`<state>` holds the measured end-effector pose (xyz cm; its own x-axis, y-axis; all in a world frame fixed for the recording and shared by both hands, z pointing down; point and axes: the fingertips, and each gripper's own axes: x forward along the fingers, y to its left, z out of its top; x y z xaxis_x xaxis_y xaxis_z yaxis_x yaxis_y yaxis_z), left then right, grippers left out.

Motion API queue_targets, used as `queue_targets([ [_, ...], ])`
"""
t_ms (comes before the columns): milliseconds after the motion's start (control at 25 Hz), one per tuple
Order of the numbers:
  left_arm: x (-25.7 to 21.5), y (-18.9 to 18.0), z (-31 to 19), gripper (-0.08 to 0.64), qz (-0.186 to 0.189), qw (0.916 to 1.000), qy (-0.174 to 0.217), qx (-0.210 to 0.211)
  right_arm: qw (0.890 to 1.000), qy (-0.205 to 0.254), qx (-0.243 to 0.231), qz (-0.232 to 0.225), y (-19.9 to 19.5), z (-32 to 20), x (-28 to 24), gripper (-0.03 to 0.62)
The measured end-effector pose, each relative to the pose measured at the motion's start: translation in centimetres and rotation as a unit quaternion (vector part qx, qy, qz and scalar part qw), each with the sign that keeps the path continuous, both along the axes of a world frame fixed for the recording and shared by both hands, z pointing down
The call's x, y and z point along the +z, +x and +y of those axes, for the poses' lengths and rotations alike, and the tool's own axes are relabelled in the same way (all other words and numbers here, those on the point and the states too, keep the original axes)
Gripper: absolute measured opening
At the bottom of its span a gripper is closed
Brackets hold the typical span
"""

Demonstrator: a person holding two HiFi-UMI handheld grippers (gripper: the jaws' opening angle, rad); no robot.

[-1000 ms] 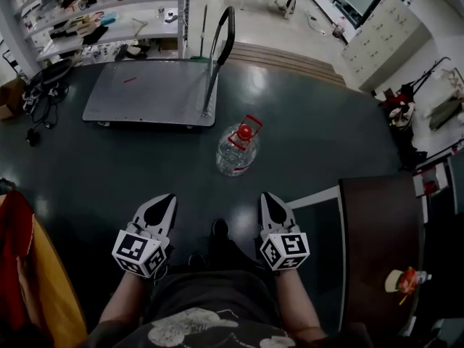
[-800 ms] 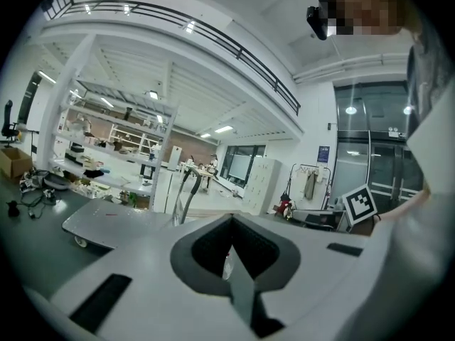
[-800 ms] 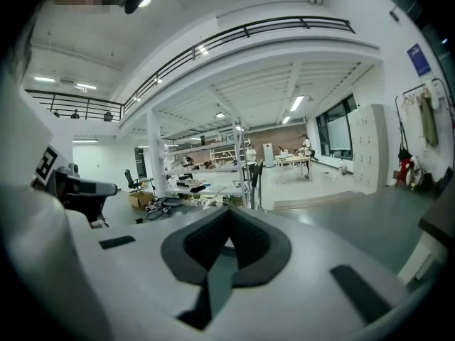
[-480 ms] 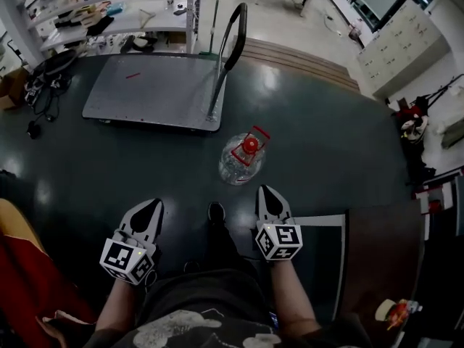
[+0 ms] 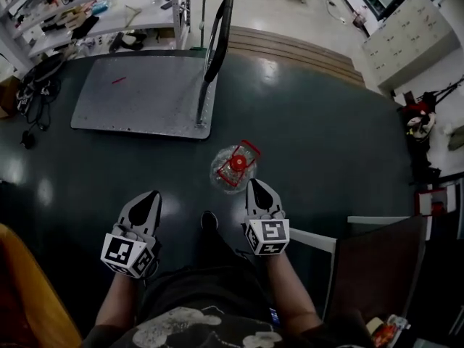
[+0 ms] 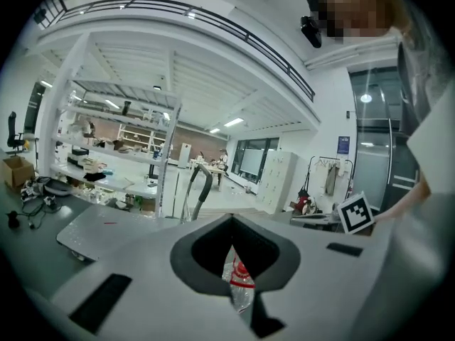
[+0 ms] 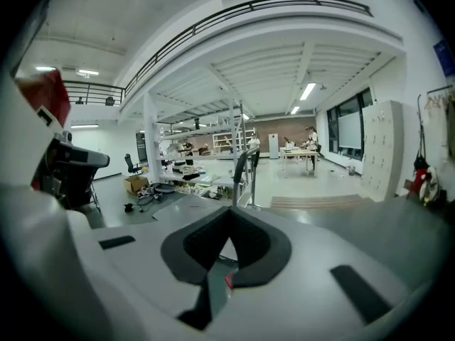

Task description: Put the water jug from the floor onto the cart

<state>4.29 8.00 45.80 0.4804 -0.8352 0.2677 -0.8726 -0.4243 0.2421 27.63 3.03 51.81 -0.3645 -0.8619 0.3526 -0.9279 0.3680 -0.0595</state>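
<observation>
1. Water jug (image 5: 233, 169) stands upright on the dark floor mat (image 5: 326, 122), red cap on top. It sits just off the push-handle (image 5: 217, 31) end of the cart (image 5: 141, 96) and is not on the deck yet.
2. A second ago the jug lay well ahead of both grippers. Since then the person has stepped up to it, and the right gripper (image 5: 257, 185) now points its tip just short of the jug's near side. The left gripper (image 5: 150, 194) trails off to the left, near but clearly apart. Jug and cart have kept their places relative to each other.
3. Both grippers have their jaws pressed together with nothing in them. So I'd say the approach is about finished and the grasp has not begun, and the jaws must part before anything can be lifted.
4. The head view gives the whole layout from above. Only the left gripper view shows the jug's clear body and red band side-on, through the slit under its closed tips. The right gripper view catches just a red sliver there, but it looks straight along to the cart's upright handle beyond.
</observation>
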Motion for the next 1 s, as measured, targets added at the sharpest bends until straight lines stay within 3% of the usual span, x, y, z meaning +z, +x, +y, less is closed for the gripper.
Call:
queue_targets([
  [160, 2.1, 1.2, -3.2, 0.006, -0.023, 0.9996, -0.019, -0.004, 1.000, -0.029, -0.008, -0.002, 1.1, -2.0, 2.5, -0.008],
  [560, 5.8, 2.3, -9.1, 0.006, -0.029, 0.9982, -0.053, -0.006, 0.993, -0.106, -0.042, 0.027, 0.3, -4.9, 9.8, -0.008],
  [760, 9.4, 3.7, -10.5, 0.006, -0.029, 0.9960, -0.081, 0.023, 0.982, -0.161, -0.076, 0.065, -1.0, -4.6, 15.1, -0.003],
  [1000, 14.2, 5.6, -11.9, 0.006, -0.038, 0.9926, -0.104, 0.050, 0.964, -0.216, -0.114, 0.105, -1.9, -4.6, 21.1, 0.064],
])
